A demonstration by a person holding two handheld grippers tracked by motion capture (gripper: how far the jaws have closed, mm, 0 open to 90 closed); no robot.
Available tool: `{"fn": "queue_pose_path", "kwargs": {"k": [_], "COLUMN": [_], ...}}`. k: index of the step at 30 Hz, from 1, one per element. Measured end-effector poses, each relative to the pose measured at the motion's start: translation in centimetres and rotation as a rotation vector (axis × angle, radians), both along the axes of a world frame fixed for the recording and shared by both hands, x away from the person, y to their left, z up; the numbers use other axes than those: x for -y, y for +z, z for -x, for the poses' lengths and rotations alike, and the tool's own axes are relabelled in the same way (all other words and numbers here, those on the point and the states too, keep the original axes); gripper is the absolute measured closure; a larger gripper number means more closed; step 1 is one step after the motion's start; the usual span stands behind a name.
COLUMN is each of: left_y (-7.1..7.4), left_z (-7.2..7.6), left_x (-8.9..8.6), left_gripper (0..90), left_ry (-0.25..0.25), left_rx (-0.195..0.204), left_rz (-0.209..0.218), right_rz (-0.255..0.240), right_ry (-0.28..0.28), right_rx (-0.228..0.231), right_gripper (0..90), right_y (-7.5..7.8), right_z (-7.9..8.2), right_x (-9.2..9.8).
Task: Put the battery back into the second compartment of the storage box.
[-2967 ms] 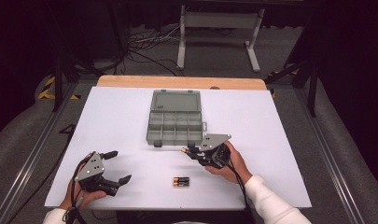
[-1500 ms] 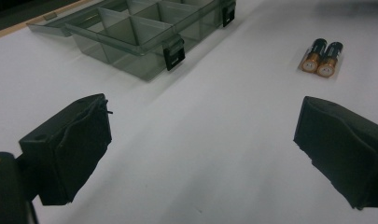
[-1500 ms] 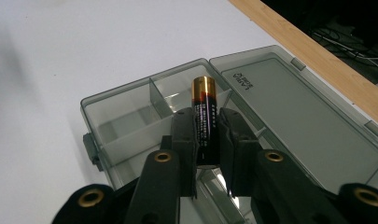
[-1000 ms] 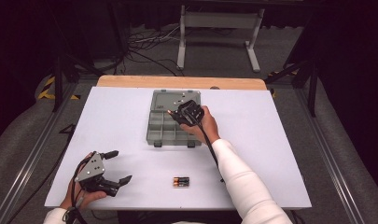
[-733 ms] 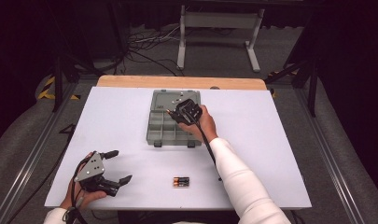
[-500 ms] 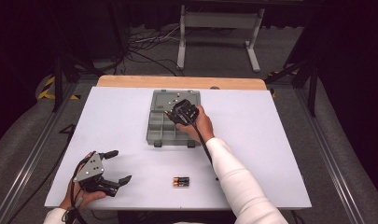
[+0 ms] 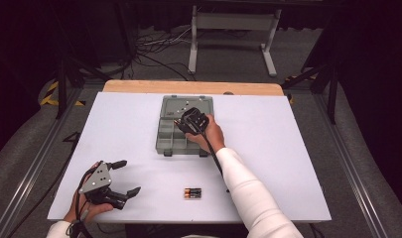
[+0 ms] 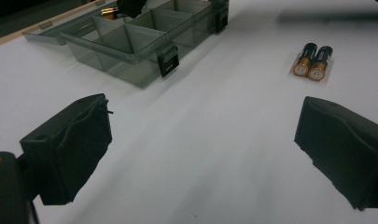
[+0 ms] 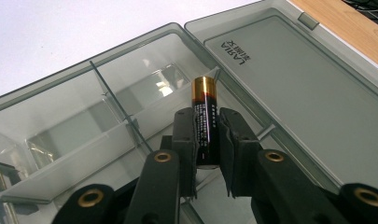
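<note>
Two black jaws of the right tool (image 9: 207, 140) are clamped on a single battery (image 9: 206, 126), pressing its black body from either side. The battery's long axis runs along the jaws, in line with the way the tool points; its gold end sticks out past the jaw tips, away from the hand, while the other end sits back between the jaws. In the right gripper view the battery hangs over the grey organizer box (image 9: 74, 140), above the row of compartments next to the hinge, with the gold end aimed toward the opened lid (image 9: 298, 93) lying flat beyond. From the high view the right tool (image 7: 184, 124) is over the middle of the organizer box (image 7: 168, 144), which sits in the far half of the bench (image 7: 288, 148), close to its far edge and roughly centred between the side edges.

The left tool (image 7: 123, 177) rests near the front left corner of the bench, its jaws spread wide with nothing between them; bare bench surface shows between the pads (image 8: 70, 149) in the left gripper view. A pair of batteries (image 7: 192, 193) lies side by side near the front edge, between the two arms and well apart from the box, gold ends facing the left tool (image 8: 310, 69).
</note>
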State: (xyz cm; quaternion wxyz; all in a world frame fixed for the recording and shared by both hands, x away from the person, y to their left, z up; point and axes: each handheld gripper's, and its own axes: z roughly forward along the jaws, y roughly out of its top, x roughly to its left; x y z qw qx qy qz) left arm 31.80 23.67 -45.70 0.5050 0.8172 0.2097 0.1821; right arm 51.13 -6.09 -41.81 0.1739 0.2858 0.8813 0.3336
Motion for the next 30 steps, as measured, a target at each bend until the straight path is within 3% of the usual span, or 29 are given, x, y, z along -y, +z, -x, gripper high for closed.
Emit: {"fn": "queue_pose_path", "kwargs": {"k": [11, 15, 18, 30], "left_y": [0.0, 0.0, 0.0, 0.0], "left_z": [0.0, 0.0, 0.0, 0.0], "left_x": [-0.1, -0.2, -0.2, -0.1], "left_gripper": [4.2, 4.2, 4.2, 4.2], "left_ry": [0.002, 0.002, 0.005, 0.003], "left_rx": [-0.004, -0.006, -0.005, -0.007], "left_rz": [-0.001, 0.002, 0.005, 0.003], "right_rz": [0.009, 0.018, -0.011, -0.104], "right_ry": [0.006, 0.028, 0.04, 0.082], "right_rx": [0.007, 0.009, 0.017, 0.083], "right_gripper": [77.7, 74.0, 69.4, 67.5], "right_y": [0.0, -0.2, 0.2, 2.5], "right_z": [0.1, 0.4, 0.6, 2.7], "right_x": [0.0, -0.2, 0.3, 2.4]}}
